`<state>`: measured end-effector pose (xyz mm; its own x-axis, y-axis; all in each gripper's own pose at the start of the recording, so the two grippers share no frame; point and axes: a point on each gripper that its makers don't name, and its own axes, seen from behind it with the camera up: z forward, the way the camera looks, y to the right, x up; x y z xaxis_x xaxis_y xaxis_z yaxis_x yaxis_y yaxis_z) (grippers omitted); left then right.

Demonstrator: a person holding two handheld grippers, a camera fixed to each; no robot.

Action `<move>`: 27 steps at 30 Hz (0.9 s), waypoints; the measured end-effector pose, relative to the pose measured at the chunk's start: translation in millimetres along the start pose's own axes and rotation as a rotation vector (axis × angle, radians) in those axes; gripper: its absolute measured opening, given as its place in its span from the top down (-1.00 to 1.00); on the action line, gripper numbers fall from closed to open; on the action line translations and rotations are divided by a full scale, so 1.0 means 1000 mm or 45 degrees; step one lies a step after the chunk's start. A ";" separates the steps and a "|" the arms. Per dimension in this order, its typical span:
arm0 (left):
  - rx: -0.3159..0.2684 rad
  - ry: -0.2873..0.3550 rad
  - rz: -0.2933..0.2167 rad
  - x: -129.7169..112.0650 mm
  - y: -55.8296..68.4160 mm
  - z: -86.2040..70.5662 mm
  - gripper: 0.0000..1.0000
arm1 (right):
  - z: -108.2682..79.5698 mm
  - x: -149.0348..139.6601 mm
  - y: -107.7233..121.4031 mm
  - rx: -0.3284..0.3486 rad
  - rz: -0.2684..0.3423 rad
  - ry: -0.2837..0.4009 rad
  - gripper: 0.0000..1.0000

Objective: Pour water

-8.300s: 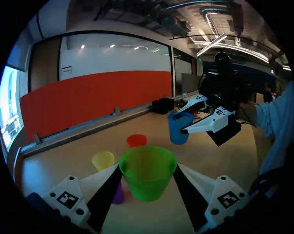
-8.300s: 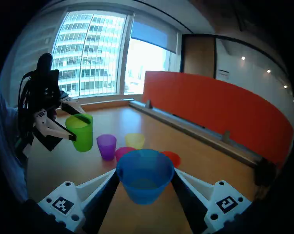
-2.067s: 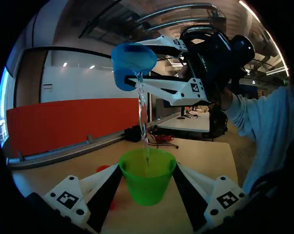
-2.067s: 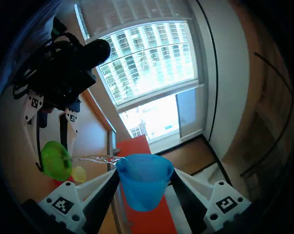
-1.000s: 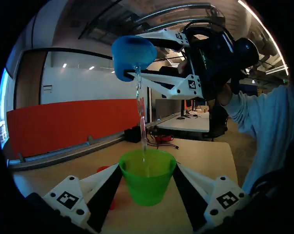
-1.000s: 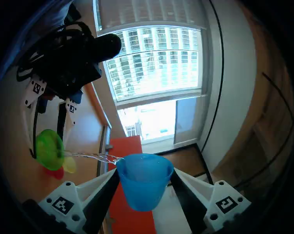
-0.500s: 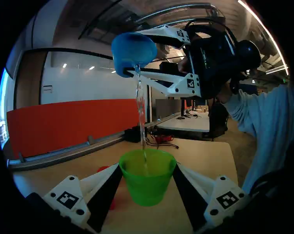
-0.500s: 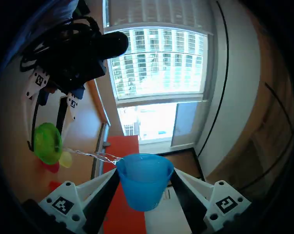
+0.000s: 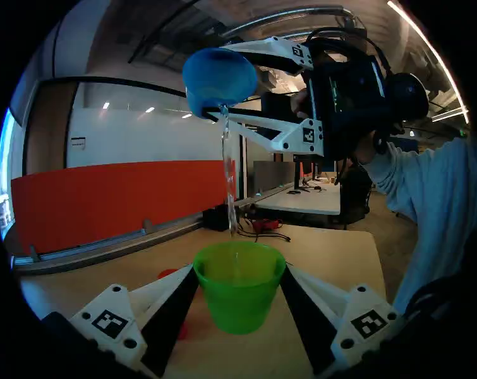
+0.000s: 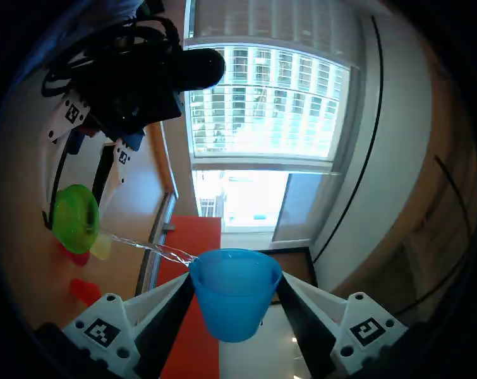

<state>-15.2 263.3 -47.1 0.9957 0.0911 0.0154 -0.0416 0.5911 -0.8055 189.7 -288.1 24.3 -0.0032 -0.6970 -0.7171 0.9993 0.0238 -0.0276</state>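
Water [image 9: 228,183] streams: right tongs [image 10: 235,284] pinch blue cup [image 10: 235,306], left tongs [image 9: 238,278] pinch green cup [image 9: 238,300]; red cup [image 9: 167,274], perhaps, beside.

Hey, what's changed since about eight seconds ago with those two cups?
The right tongs raised the blue cup from beside the green cup to high above it and tipped it; water now streams down into the green cup. Over the last two seconds it tipped further. Unchanged: both tongs shut on their cups, green cup upright in the left tongs.
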 end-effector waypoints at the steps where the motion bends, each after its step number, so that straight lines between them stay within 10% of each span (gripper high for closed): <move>1: -0.001 0.000 0.000 0.000 0.000 0.000 -0.73 | 0.000 0.000 0.000 0.000 -0.010 0.001 -0.81; 27: 0.006 0.009 -0.016 -0.001 -0.004 -0.001 -0.73 | 0.007 0.017 0.001 0.002 -0.242 0.027 -0.81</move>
<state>-16.3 259.5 -44.3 0.9967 0.0780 0.0218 -0.0291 0.5960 -0.8025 191.2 -304.8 17.3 -0.1925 -0.6735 -0.7136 0.9808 -0.1080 -0.1627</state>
